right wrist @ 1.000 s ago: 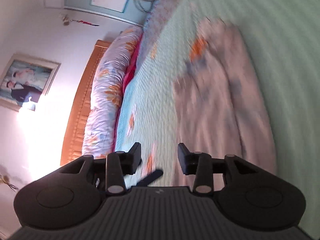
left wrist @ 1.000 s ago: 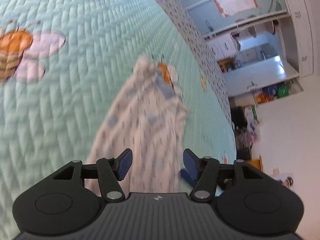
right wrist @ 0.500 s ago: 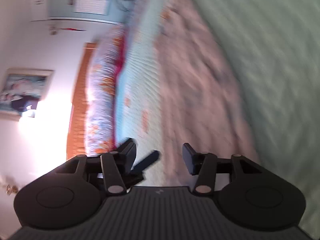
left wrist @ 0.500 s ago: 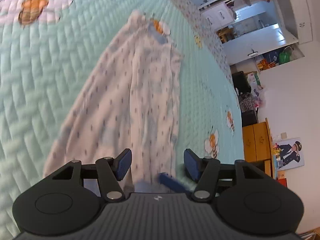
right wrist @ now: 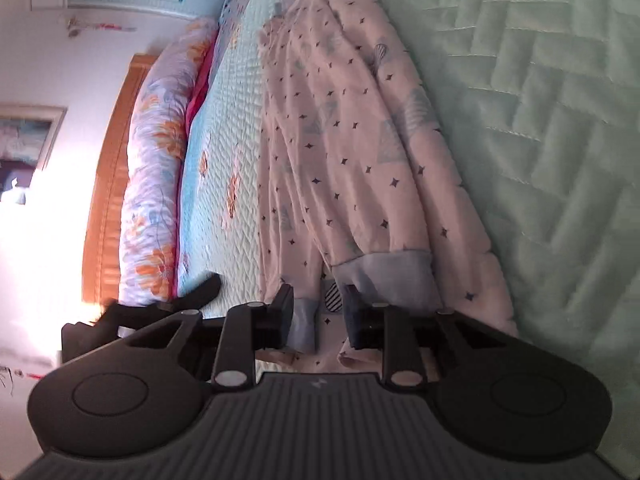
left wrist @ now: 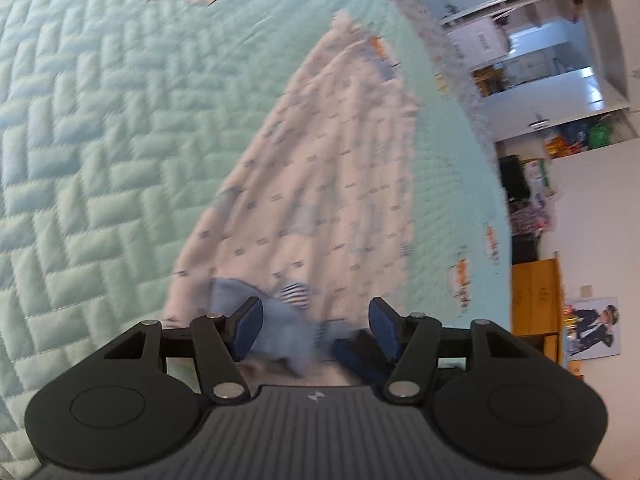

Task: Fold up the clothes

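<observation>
Your left gripper (left wrist: 314,330) hangs with jaws wide and empty over the near end of the pink pajama garment (left wrist: 332,168); your right gripper (right wrist: 318,314) is also spread, straddling a blue cuff (right wrist: 304,328). Ahead of both claws the garment lies long and narrow on the quilted bedspread (left wrist: 100,140), sides seemingly drawn in, its length unfolded. A crosswise fold appears left. The rolled floral duvet (right wrist: 152,168) lies well clear, left of the right claw.
</observation>
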`<state>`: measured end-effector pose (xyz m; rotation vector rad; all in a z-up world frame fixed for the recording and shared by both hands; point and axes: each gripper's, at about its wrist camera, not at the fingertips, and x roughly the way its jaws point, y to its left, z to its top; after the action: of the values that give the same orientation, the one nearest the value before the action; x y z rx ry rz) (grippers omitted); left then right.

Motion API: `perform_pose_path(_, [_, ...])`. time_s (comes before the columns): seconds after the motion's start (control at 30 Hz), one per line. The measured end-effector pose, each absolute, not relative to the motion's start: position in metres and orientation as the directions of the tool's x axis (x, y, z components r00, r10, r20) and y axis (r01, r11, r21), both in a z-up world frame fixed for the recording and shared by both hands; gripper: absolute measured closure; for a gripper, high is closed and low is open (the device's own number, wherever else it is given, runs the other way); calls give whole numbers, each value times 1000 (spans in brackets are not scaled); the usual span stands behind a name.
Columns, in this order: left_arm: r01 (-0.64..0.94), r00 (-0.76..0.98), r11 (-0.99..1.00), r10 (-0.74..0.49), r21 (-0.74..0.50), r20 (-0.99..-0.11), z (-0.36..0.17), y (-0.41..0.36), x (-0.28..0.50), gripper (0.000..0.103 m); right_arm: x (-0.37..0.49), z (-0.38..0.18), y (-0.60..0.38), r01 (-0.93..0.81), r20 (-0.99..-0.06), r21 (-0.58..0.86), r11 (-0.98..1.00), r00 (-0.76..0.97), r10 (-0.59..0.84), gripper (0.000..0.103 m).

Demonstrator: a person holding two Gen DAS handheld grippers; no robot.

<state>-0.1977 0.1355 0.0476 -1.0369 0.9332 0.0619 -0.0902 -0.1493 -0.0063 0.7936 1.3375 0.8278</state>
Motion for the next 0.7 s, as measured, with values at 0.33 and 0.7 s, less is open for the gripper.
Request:
perform_pose_path(0.33, [-417,664,544,-365,-728,-653,64,141,-209,42,-108,4,-161,-97,-495,858,505,111,862,52])
perform_pose_path(0.7, [-418,634,562,-382,-714,-672,54,137,-216,38,-114,-16,-179,15,-459,886,464,171,872,65])
